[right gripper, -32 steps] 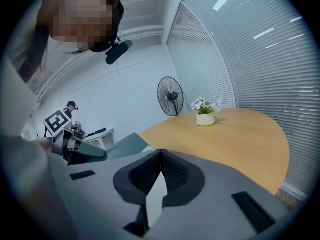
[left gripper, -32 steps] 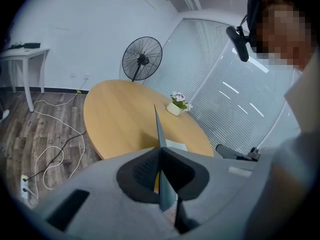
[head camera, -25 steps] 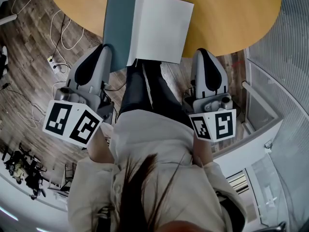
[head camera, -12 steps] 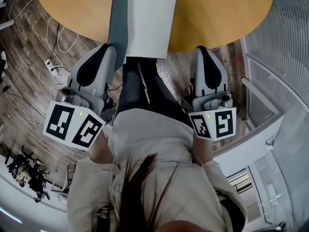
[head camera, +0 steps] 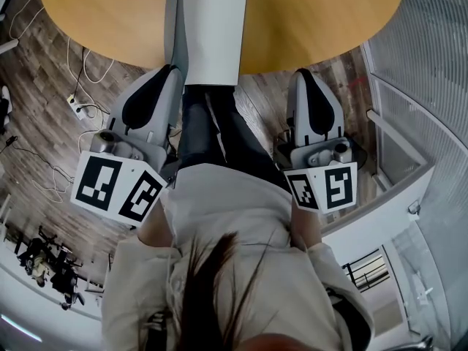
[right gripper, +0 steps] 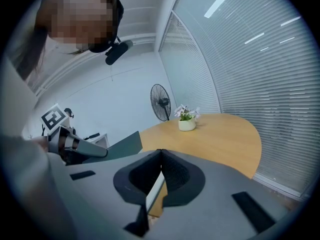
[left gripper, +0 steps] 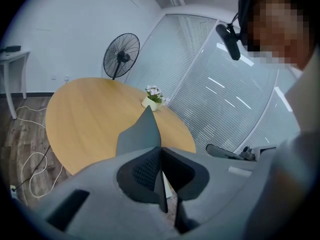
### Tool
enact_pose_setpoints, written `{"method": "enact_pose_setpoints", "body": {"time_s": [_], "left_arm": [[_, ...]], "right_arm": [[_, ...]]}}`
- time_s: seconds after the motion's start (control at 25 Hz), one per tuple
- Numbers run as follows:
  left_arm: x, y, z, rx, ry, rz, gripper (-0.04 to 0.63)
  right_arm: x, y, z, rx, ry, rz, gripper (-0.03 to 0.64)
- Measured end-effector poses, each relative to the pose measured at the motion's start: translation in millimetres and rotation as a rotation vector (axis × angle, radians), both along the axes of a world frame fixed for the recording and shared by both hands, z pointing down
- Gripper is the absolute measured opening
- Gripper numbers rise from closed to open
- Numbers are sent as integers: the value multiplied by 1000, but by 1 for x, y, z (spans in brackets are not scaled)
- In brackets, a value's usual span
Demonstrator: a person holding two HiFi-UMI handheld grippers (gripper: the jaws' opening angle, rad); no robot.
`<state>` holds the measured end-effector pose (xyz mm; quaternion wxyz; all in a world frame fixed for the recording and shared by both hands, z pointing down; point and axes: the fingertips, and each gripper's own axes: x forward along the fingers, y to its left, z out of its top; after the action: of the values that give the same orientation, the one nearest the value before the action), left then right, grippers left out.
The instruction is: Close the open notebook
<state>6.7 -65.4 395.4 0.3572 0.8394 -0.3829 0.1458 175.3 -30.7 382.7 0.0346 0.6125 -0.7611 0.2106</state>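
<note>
Office meeting room. Identifying features:
- large round light-wood table (head camera: 314, 20)
- floor-to-ceiling glass wall behind white horizontal slatted blinds (right gripper: 250, 59)
- black pedestal fan with a round wire cage (left gripper: 121, 55), standing beyond the table
- small white pot of pale flowers (right gripper: 187, 119) as the table's centrepiece
- grey-brown wood-plank floor (head camera: 44, 115)
- loose white cables (head camera: 82, 104) trailing over the planks
- narrow white side table (left gripper: 12, 59) against a plain white wall (left gripper: 65, 24)
</note>
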Motion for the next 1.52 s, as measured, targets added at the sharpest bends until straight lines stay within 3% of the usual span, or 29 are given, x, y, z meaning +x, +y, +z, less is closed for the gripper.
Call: {"method": "enact_pose_setpoints", "body": {"time_s": [0.28,0.72,1.52], "left_arm": [[24,5,9,8,-61,51,23],[50,8,26,-32,-59,59,23],[94,14,81,-68,-165,122,23]], "right_arm": [[13,7,1,-7,-4,32,2],[22,12,5,-22,-21,46,2],[37,18,8,-30,-28,67,2]]}}
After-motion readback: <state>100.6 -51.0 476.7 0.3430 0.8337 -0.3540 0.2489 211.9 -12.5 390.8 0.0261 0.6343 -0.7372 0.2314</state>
